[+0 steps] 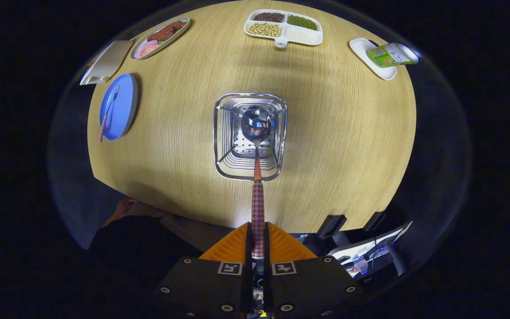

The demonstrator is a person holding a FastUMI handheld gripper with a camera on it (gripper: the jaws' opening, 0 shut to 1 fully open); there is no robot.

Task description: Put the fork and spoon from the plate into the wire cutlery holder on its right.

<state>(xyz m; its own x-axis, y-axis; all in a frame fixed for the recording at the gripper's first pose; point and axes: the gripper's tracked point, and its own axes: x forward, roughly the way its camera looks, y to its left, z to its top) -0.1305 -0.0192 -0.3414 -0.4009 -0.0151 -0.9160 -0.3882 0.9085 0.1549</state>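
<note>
My gripper (257, 230) is shut on the checked red-and-white handle of a spoon (257, 128), which points straight ahead. The spoon's shiny bowl hangs over the open mouth of the wire cutlery holder (220, 133), seen from above in the middle of the round wooden table. Far to the left of the holder lies a blue plate (124, 104). On the plate rests a fork (108, 113) with the same checked handle, its tines pointing away.
A divided white tray of beans (308, 36) sits at the far side. An oval dish of food (160, 36) and a white board (106, 62) lie beyond the plate. A green carton (390, 54) rests on a white dish at the far right. A person's hand (122, 208) is at the table's near edge.
</note>
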